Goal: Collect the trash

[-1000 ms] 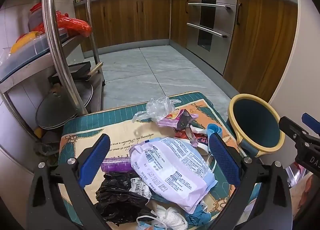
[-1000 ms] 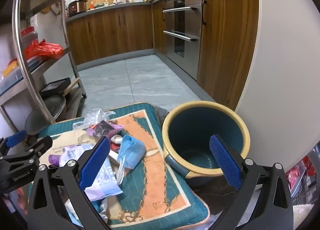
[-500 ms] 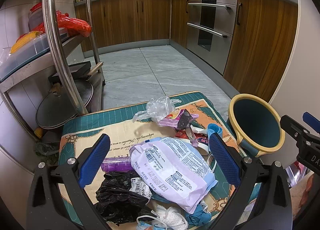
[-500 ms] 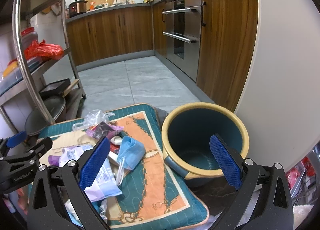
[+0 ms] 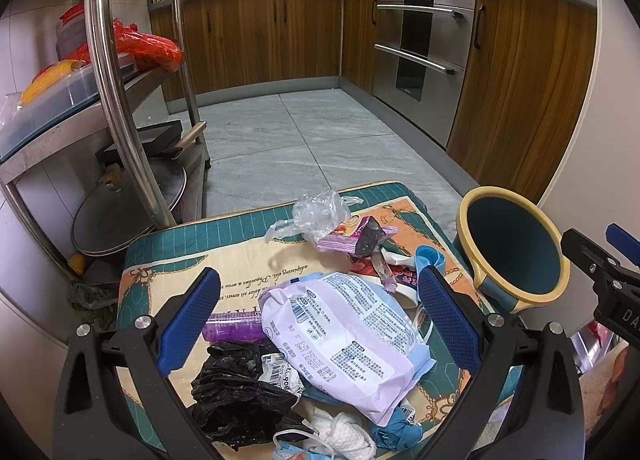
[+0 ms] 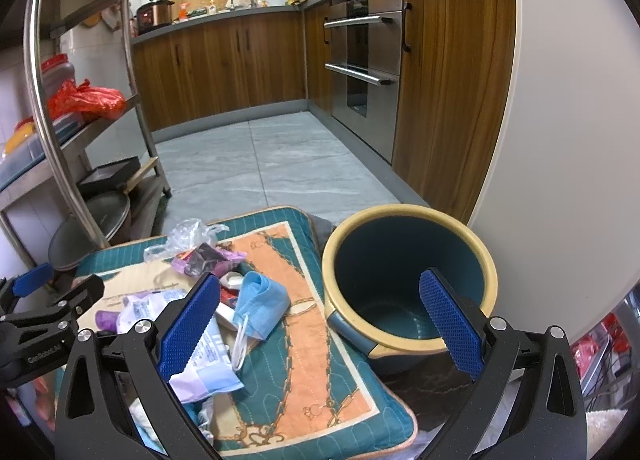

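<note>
Both tongs spread wide, nothing held. Left tongs (image 5: 320,316) hover over the white packet (image 5: 344,336) in the trash pile on the cushion (image 5: 240,256); bin (image 6: 408,280) just beside, under right tongs (image 6: 320,320). Pinch packet mid-body, lift clear of other bits.
</note>
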Demonstrator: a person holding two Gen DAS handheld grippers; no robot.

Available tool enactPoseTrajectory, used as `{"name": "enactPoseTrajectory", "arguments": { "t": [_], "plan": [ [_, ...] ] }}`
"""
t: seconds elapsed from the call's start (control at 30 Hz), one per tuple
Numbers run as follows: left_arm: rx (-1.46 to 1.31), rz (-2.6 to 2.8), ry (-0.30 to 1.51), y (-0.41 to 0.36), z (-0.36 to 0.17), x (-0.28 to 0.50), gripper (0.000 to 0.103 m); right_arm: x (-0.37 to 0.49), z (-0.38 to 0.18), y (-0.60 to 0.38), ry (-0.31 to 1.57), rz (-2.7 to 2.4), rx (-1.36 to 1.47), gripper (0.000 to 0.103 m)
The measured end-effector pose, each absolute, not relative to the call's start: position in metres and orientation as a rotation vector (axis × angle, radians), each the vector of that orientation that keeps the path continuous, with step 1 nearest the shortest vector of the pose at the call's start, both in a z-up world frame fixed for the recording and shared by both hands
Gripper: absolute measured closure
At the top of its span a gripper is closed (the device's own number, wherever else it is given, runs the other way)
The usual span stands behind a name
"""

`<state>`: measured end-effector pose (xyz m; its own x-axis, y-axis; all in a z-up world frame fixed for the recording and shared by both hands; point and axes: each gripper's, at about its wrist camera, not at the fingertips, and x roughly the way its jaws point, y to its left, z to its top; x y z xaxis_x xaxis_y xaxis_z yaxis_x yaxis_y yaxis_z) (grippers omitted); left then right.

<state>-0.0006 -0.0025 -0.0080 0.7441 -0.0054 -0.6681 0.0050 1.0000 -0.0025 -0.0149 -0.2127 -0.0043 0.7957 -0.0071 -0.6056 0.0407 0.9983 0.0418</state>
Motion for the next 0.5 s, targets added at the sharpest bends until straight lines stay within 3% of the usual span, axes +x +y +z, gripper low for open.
{"name": "enactPoseTrajectory", "arguments": {
  "t": [0.5],
  "plan": [
    [-0.001, -0.008, 0.735, -0.0013, -0.0071, -0.0012, 0.005, -0.0145, -0.0038, -0.2142, 0.652, -0.028, 0.056, 0.004]
  ]
}}
